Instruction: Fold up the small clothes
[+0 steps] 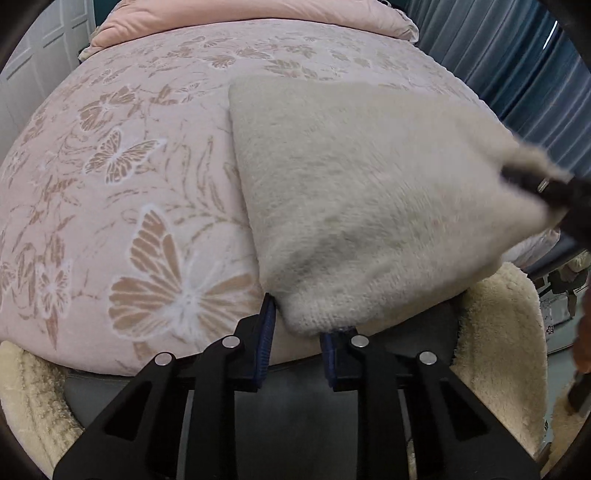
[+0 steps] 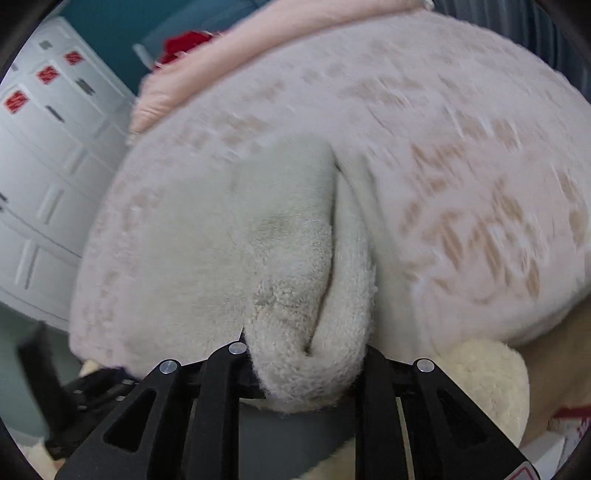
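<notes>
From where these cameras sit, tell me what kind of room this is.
Most likely a bedroom. The fuzzy cream garment lies on a bed under a pink butterfly-print blanket, with a pink pillow at the far end. Blue curtains hang beside it, and white panelled cabinet doors stand nearby.

No legible text; red marks on white cabinet [image 2: 55, 147] blurred.

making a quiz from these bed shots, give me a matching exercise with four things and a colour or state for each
Things:
1. garment
2. blanket
3. curtain
4. pillow

Descriptions:
A. dark blue, hanging in pleats
B. pink with a butterfly pattern
C. off-white and fuzzy, held at two corners
D. plain pink, at the far end of the bed

Pairs: 1-C, 2-B, 3-A, 4-D
</notes>
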Tool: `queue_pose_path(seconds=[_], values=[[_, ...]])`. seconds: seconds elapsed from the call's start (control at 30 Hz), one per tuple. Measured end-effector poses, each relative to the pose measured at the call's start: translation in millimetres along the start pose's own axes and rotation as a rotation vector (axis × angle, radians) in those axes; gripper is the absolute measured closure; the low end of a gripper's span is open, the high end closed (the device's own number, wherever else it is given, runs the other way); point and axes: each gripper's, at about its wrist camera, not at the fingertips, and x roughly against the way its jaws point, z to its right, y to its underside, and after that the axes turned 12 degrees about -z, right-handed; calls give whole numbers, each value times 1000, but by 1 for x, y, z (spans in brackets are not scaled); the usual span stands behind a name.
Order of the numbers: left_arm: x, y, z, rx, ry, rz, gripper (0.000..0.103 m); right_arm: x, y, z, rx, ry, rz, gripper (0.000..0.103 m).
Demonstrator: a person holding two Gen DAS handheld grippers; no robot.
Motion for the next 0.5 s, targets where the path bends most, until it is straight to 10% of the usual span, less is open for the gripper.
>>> queue_pose_path(seconds=[0.23, 0.37, 0.5], values=[[10, 7, 1, -4, 80, -8, 80, -1, 4, 15, -62, -97, 34, 81], [25, 9, -11, 58, 167, -16, 75, 28, 6, 21, -74, -107, 76, 60], [50, 12, -13, 60, 179, 51, 57, 50, 10, 19, -74, -78, 111, 57]])
